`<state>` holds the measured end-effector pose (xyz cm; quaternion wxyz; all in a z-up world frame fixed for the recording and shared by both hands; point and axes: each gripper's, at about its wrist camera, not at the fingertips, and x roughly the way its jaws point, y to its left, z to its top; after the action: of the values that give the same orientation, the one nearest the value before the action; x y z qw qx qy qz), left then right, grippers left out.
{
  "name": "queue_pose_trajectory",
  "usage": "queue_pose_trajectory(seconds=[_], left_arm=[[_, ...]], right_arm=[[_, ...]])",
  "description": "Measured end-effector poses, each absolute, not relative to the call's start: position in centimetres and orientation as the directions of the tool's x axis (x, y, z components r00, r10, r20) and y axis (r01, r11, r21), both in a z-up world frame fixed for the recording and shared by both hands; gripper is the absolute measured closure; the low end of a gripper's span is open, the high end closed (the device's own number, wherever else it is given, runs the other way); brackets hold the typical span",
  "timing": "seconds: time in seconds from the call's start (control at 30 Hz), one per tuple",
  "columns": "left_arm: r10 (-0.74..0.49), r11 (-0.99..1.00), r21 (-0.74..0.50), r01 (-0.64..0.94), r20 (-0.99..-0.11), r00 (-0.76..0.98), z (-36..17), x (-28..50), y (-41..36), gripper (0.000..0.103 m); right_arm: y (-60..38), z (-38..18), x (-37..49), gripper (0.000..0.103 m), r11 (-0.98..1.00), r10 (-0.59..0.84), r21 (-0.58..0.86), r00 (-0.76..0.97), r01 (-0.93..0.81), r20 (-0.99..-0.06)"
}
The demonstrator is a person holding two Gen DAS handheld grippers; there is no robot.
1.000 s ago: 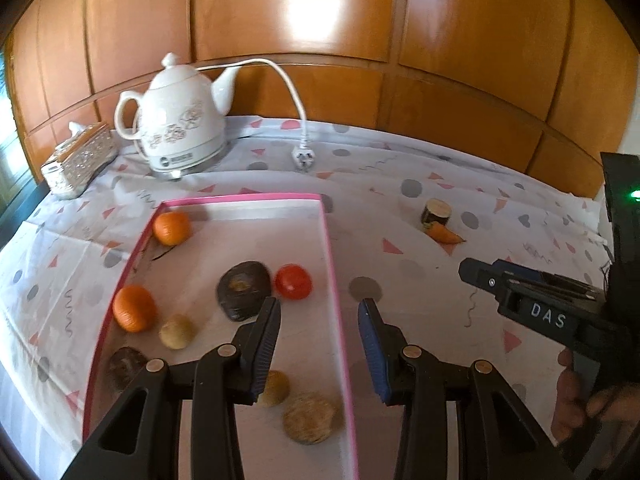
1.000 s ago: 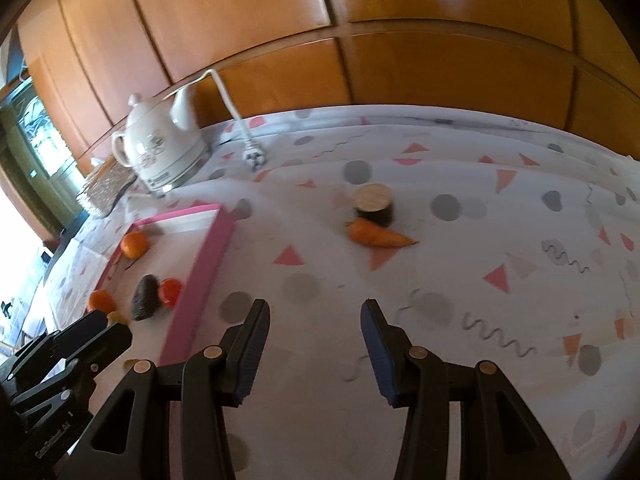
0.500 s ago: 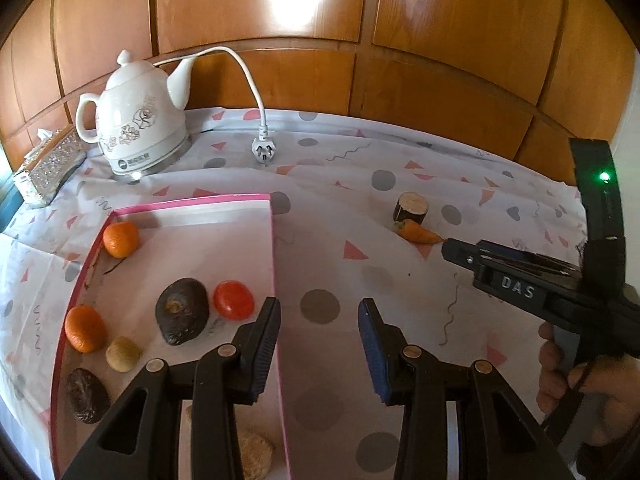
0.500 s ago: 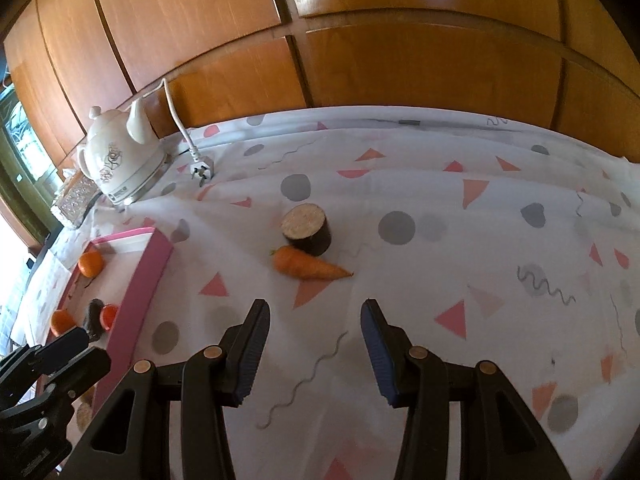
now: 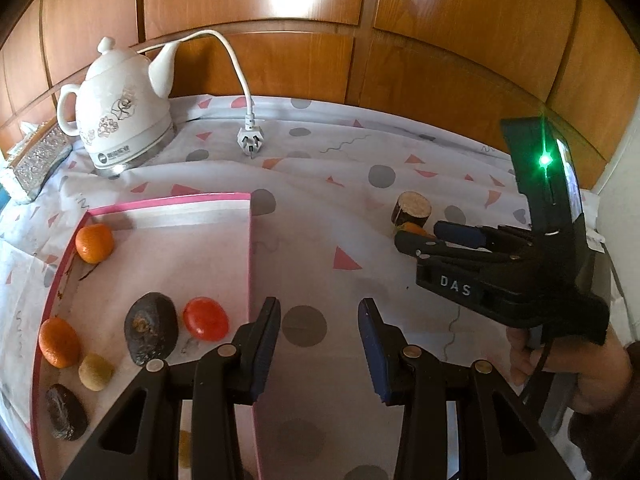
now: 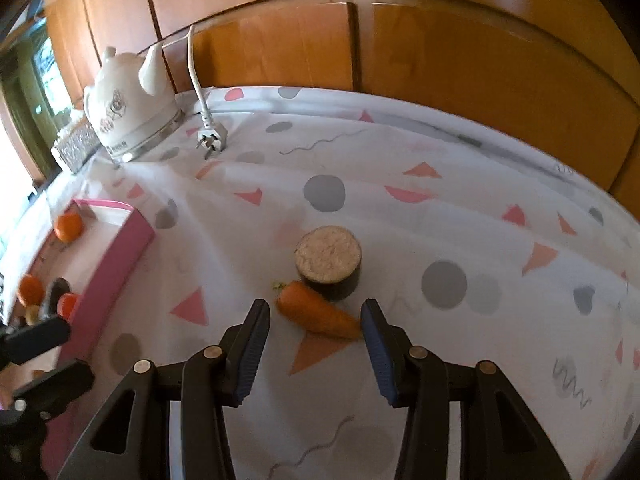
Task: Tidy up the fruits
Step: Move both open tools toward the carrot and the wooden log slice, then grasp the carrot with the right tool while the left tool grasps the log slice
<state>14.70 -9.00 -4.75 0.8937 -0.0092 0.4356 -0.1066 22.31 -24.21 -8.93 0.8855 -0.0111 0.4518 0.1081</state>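
Right gripper (image 6: 316,320) parted with nothing between the pads, poised above the carrot (image 6: 318,314); carrot tip hidden behind the right finger. Just behind, touching it, a short dark cylinder (image 6: 330,260) with a pale top, hard to identify. Left gripper (image 5: 318,332) likewise parted and empty, over the pink tray's rim (image 5: 250,248). In the tray: oranges (image 5: 95,243), a red fruit (image 5: 206,318), dark lumps (image 5: 151,328) of unclear kind; nearest pieces cut off by fingers. Farther back, white kettle (image 5: 122,116), loose plug (image 5: 250,142).
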Motion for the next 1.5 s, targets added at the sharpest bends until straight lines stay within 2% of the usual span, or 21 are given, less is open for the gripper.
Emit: queue_pose_trajectory(seconds=[0.1,0.23,0.3,0.57,0.8,0.93,1.1,1.17,1.2,1.23,1.37,1.47,1.5], left_arm=[[-0.203,0.977,-0.116,0.181,-0.781,0.591,-4.8,15.2,-9.3,0.062],[-0.209,0.976,-0.128,0.179,-0.785,0.584,-4.9,15.7,-9.8,0.062],[-0.217,0.974,-0.139,0.178,-0.786,0.578,-5.0,16.1,-10.2,0.062],[-0.215,0.975,-0.138,0.175,-0.787,0.579,-4.9,17.2,-11.0,0.062],[-0.216,0.975,-0.143,0.172,-0.794,0.569,-5.1,17.6,-11.2,0.062],[-0.217,0.974,-0.139,0.179,-0.795,0.567,-5.3,18.0,-11.5,0.062],[-0.225,0.971,-0.134,0.199,-0.797,0.560,-5.4,18.8,-12.5,0.062],[-0.229,0.970,-0.135,0.204,-0.798,0.557,-5.4,19.2,-12.8,0.062],[-0.230,0.969,-0.135,0.206,-0.799,0.556,-5.4,19.4,-13.0,0.062],[-0.233,0.968,-0.138,0.207,-0.799,0.555,-5.4,19.7,-13.2,0.062],[-0.244,0.966,-0.151,0.210,-0.804,0.543,-5.7,20.3,-13.6,0.062],[-0.238,0.967,-0.142,0.213,-0.805,0.543,-5.9,20.3,-13.7,0.062],[-0.237,0.967,-0.141,0.213,-0.806,0.542,-5.9,20.3,-13.7,0.062]], right_arm=[[-24.1,-8.9,22.6,0.059,0.974,0.178,0.062,0.571,-0.218,-0.802],[-23.9,-8.2,21.8,0.074,0.970,0.178,0.042,0.588,-0.238,-0.789],[-23.8,-7.7,21.4,0.076,0.971,0.170,0.031,0.596,-0.237,-0.785],[-23.8,-7.9,22.1,0.074,0.955,0.212,0.050,0.556,-0.292,-0.804],[-23.1,-8.4,22.5,0.071,0.933,0.191,-0.023,0.549,-0.359,-0.814],[-23.0,-8.0,21.9,0.078,0.916,0.189,-0.050,0.536,-0.399,-0.823],[-23.9,-7.6,21.7,0.081,0.928,0.177,-0.046,0.547,-0.370,-0.818],[-24.6,-7.1,21.8,0.084,0.938,0.186,-0.020,0.552,-0.346,-0.813],[-25.0,-6.8,21.8,0.090,0.941,0.192,-0.009,0.556,-0.338,-0.809],[-25.2,-6.6,21.8,0.102,0.943,0.192,-0.005,0.559,-0.332,-0.807],[-25.8,-6.5,22.1,0.101,0.948,0.178,-0.006,0.543,-0.320,-0.820],[-26.3,-7.2,22.5,0.094,0.951,0.187,0.017,0.532,-0.307,-0.826],[-26.5,-7.4,22.5,0.086,0.950,0.206,0.039,0.528,-0.310,-0.824]])
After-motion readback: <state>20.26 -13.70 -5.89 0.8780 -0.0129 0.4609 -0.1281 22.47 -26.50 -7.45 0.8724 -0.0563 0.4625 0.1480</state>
